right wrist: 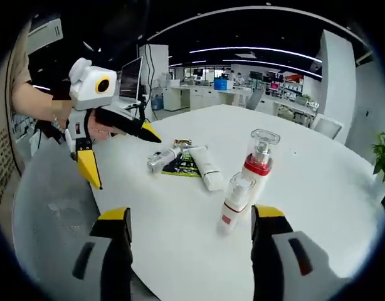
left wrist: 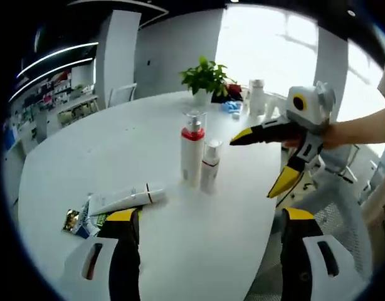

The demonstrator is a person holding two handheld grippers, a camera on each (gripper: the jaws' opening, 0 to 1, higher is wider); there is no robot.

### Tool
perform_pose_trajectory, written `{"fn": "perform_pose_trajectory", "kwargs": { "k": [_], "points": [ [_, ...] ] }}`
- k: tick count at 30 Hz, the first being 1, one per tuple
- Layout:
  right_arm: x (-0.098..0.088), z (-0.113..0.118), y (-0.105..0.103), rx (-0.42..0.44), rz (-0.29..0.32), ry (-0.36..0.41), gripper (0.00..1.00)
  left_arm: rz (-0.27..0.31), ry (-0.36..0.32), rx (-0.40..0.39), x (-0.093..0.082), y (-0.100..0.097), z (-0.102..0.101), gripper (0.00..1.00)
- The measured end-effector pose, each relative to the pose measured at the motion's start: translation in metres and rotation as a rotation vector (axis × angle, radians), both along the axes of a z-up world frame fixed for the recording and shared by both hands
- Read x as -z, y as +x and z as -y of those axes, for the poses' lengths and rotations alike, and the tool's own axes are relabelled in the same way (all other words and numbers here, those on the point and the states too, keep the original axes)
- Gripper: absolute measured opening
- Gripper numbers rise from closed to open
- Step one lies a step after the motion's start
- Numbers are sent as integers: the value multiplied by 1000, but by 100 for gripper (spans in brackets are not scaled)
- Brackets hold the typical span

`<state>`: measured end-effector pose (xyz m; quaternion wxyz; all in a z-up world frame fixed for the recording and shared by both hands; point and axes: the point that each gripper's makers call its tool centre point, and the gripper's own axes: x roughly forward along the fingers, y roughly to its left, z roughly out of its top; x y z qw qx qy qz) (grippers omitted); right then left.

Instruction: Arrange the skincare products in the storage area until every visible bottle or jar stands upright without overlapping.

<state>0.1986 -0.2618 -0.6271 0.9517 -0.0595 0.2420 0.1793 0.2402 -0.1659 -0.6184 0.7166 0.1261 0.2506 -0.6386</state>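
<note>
A tall white bottle (left wrist: 192, 153) (right wrist: 260, 163) with a red band and a clear cap stands upright on the white table (left wrist: 86, 157) (right wrist: 324, 188). A shorter white bottle (left wrist: 210, 166) (right wrist: 233, 204) stands close beside it. A white tube (left wrist: 126, 199) (right wrist: 207, 168) lies flat, and a small silver-capped tube (right wrist: 162, 158) lies next to it on some packets (left wrist: 79, 221) (right wrist: 183, 164). My left gripper (left wrist: 209, 215) (right wrist: 125, 160) is open and holds nothing, near the lying tube. My right gripper (right wrist: 191, 213) (left wrist: 252, 168) is open too, hovering close to the two standing bottles.
A potted plant (left wrist: 205, 78), a white container (left wrist: 257, 97) and a blue item (left wrist: 231, 106) stand at the table's far edge. A grey mesh chair (right wrist: 48, 213) (left wrist: 343, 207) sits by the table. A person's hand holds each gripper.
</note>
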Motion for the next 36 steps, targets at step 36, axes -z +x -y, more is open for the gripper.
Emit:
{"fn": "perform_pose_trajectory", "kwargs": {
  "k": [36],
  "points": [
    [-6, -45, -23, 185, 13, 142, 100, -87, -21, -362, 7, 10, -155, 97]
  ]
}}
